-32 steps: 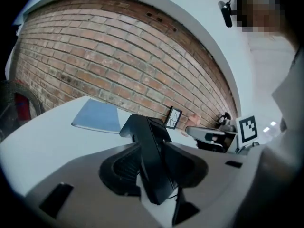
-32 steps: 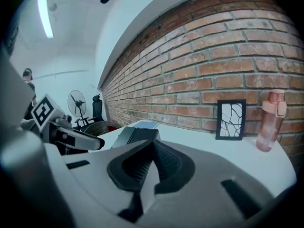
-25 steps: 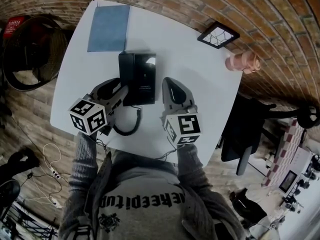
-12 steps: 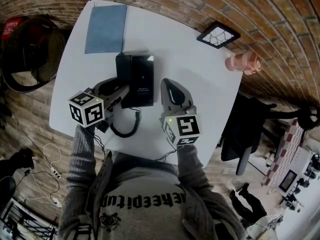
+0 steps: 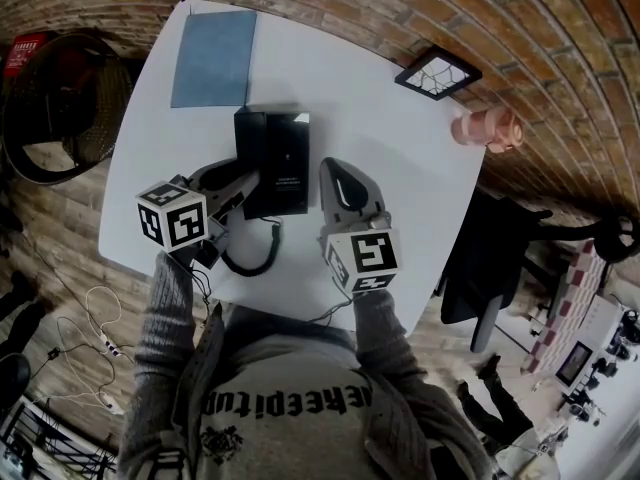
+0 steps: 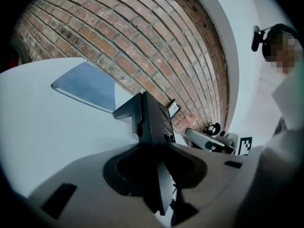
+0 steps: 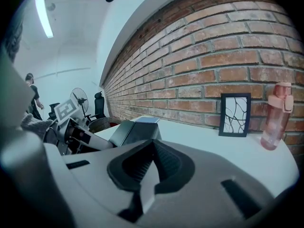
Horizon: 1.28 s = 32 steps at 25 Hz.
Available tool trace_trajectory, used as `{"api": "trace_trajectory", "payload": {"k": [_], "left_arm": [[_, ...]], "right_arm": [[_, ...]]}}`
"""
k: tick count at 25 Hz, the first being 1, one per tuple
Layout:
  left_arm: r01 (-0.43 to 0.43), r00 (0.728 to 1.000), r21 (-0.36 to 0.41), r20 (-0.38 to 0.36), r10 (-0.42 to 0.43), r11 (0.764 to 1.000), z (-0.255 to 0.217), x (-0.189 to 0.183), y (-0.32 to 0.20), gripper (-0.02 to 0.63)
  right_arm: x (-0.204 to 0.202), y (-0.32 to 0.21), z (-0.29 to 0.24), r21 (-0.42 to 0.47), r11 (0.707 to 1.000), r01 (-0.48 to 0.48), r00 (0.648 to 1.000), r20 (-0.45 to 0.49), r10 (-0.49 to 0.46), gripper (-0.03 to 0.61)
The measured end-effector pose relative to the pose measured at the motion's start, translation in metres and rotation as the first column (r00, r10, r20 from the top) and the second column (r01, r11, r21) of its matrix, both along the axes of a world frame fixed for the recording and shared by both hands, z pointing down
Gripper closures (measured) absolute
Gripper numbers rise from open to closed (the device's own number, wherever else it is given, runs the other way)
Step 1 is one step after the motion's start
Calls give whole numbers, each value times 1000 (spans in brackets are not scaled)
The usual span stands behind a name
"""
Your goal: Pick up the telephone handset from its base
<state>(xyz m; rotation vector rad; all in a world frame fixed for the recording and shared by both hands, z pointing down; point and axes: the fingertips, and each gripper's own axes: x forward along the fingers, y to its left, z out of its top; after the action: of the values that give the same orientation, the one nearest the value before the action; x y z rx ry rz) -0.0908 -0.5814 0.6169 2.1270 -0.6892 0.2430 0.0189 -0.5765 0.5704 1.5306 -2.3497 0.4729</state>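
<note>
A black telephone [image 5: 287, 158] sits on the white table [image 5: 380, 128], its handset [image 5: 250, 146] lying along the left side of the base. My left gripper [image 5: 245, 180] reaches in from the lower left, and its jaws have just been closing with the handset [image 6: 149, 122] between them. They now press on the handset's two sides, and the handset still lies on the base. My right gripper [image 5: 336, 171] rests on the table just right of the phone, shut, with nothing in it. In the right gripper view the phone [image 7: 135, 132] lies ahead and left of that gripper [image 7: 152, 148].
The coiled cord [image 5: 255, 256] loops toward the table's near edge. A blue notebook [image 5: 212, 58] lies behind the phone. A small picture frame [image 5: 437, 71] and a pink bottle [image 5: 485, 126] stand by the brick wall. A fan [image 5: 60, 98] is off the left edge.
My left gripper has rolled a little, its marker cube now turned, and its jaws sit closer on the handset. The right gripper has not moved.
</note>
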Motion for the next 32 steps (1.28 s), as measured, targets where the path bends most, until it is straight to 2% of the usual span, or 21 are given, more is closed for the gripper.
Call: {"api": "trace_trajectory", "payload": {"k": [4,13,24,32], "left_arm": [[15,999,-27,-38,-17,1000,-2,-2,-1,511],[4,998,-51,-69,-7,999,-2,-3,-1,518],[-24,1000,-62,-18,23,998,-3,-2,-1,518],[-16,1000,-59,-13,16,998,-12,-9,2,540]], "right_arm": [[-1,0,-3,5,1000,1,1000,-1,-1,574],[2,4,-10,21,1000,-4,1000,-13,5,574],[8,7,-18,34,999,-9,1000,-23,10,574],[7,9,-22,43,999,-8,1000,-18,9,574]]}}
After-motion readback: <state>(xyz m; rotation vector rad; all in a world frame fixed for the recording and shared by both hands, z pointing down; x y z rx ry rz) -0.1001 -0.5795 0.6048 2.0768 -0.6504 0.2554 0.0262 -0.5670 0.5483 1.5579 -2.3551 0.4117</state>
